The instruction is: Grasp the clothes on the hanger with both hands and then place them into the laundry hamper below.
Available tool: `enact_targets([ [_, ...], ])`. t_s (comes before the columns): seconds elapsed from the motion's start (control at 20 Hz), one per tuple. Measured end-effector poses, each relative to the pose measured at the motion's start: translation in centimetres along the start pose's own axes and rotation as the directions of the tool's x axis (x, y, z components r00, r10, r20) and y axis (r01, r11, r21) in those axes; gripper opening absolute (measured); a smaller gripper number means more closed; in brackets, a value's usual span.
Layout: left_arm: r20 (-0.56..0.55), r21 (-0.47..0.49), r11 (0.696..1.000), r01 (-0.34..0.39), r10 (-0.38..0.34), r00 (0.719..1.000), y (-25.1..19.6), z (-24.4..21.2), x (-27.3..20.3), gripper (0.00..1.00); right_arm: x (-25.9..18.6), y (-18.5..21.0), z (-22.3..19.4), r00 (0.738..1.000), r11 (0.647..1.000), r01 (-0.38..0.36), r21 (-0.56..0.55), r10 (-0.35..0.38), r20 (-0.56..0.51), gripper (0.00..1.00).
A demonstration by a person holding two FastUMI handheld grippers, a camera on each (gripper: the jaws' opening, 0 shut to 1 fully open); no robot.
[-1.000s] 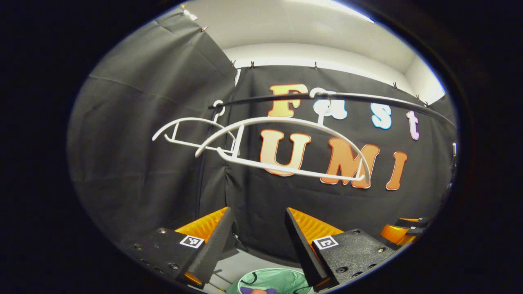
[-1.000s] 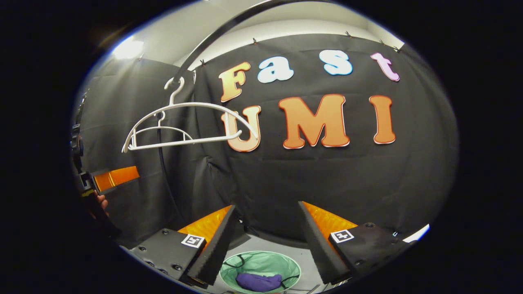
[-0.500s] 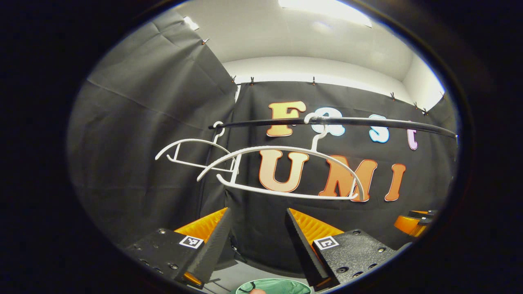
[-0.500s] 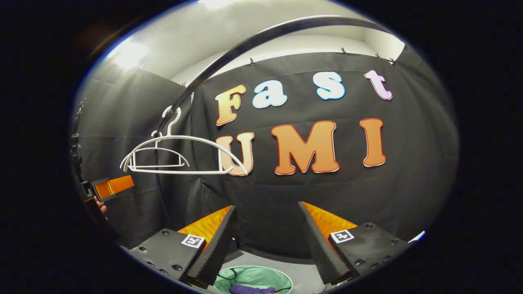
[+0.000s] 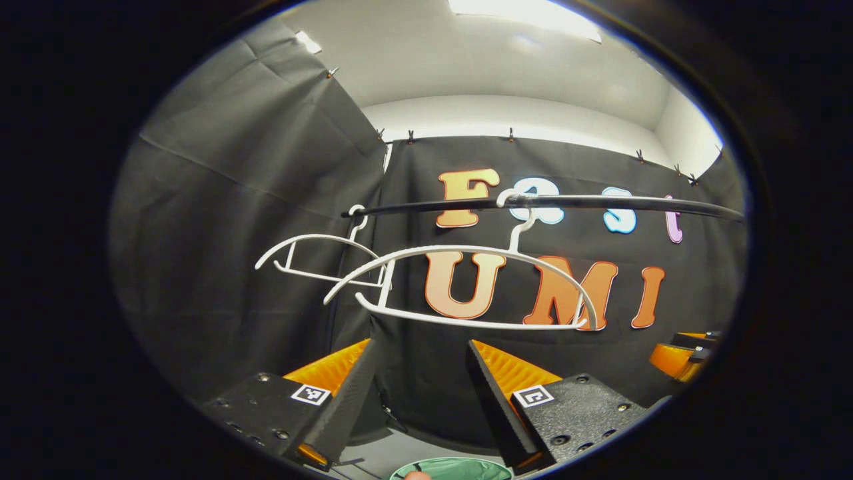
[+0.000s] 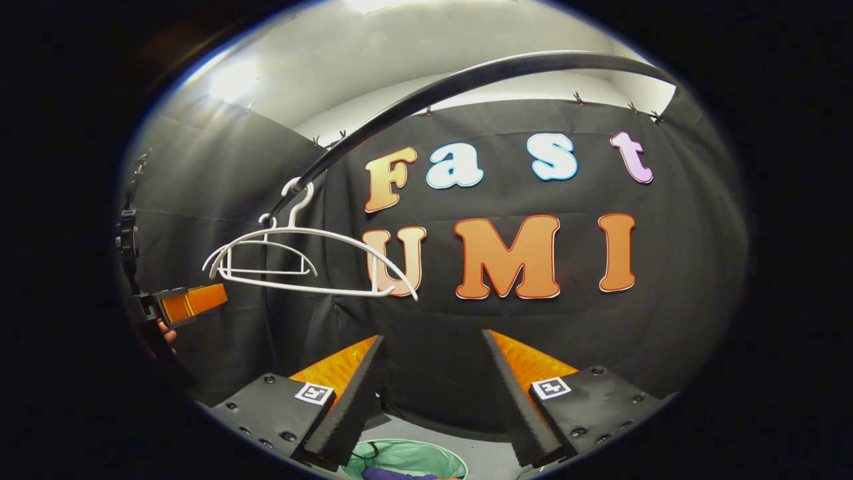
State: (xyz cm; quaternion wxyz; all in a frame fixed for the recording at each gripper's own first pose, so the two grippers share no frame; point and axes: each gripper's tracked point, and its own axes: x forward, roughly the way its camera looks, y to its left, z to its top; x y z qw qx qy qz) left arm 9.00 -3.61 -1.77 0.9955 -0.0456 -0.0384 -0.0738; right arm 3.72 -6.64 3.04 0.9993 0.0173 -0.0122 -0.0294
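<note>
Two white hangers hang bare on a black rail [image 5: 600,202]: the near hanger [image 5: 466,252] and the far hanger [image 5: 300,239]. My left gripper [image 5: 420,393] is open below them, with nothing between its fingers. My right gripper [image 6: 433,393] is open too and holds nothing. The same hangers [image 6: 313,233] sit up to its left under the curved rail [image 6: 466,77]. The green laundry hamper [image 6: 413,459] lies far below, with a purple garment [image 6: 390,475] inside it. A sliver of the hamper [image 5: 466,469] peeks between the left fingers.
The other gripper [image 5: 680,353] shows at the right edge of the left gripper view. In the right gripper view the left gripper [image 6: 190,303] and a hand [image 6: 166,331] sit at the left edge. Black cloth walls close the booth; grey floor surrounds the hamper.
Both views have tilted upward: the hangers and rail sit lower in view, and the hamper with the purple garment has slid toward the bottom edge. Both grippers stay open.
</note>
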Motion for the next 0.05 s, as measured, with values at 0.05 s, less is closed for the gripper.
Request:
enact_targets([
  [0.05, -0.001, -0.001, 1.000, 0.001, -0.001, 1.000, -0.03, 0.04, 0.00, 0.86, 0.13, 0.03, -0.07, 1.000, 1.000, 0.000, 0.003, 0.000, -0.002, 0.86],
])
